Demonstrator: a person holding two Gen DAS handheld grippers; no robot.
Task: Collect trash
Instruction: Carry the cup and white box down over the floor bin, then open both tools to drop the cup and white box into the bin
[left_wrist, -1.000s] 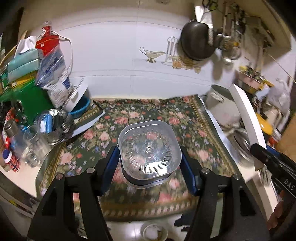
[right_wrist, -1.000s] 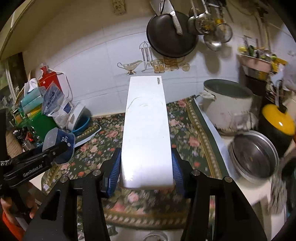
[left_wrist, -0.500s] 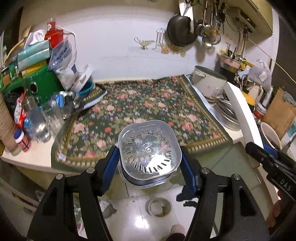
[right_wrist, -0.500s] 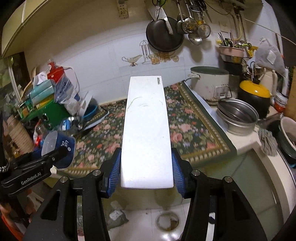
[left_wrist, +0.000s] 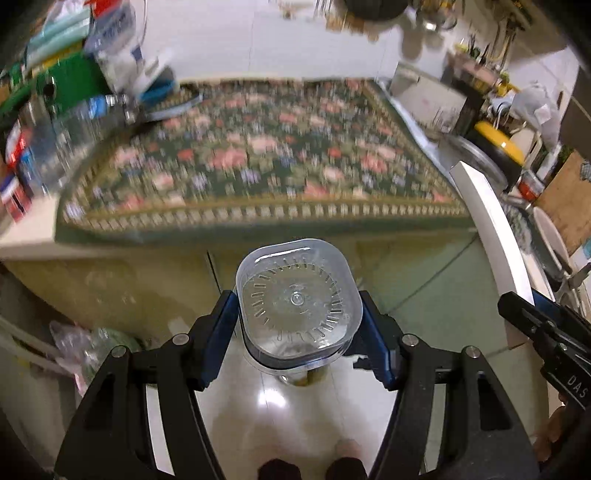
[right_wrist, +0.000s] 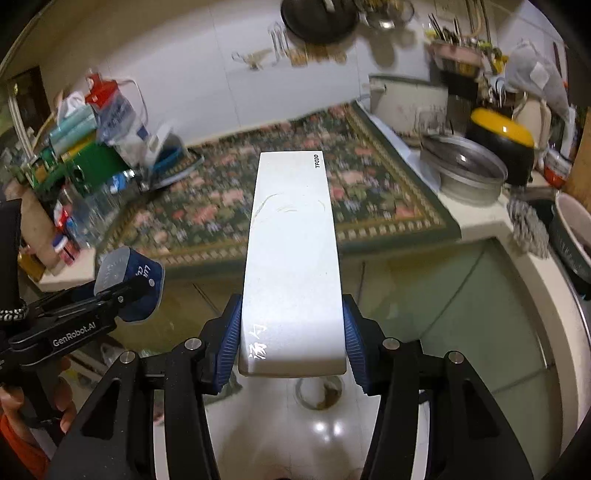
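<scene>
Clear thin plastic makes up the tub (left_wrist: 298, 301) clamped between the blue pads of the left gripper (left_wrist: 297, 325); it hangs over the pale floor, in front of the counter's edge and its floral mat (left_wrist: 255, 155). It looks light, glossy and a little springy, so it could slip or buckle under a harder squeeze; the hold across its two opposite walls, near the base, seems the safest place. The right gripper (right_wrist: 292, 341) is closed on the near end of a long white box (right_wrist: 291, 254), which sticks out stiffly forward. Held only by one end, the box probably levers against the pads, so a grip nearer its middle would be steadier if it has any weight.
</scene>
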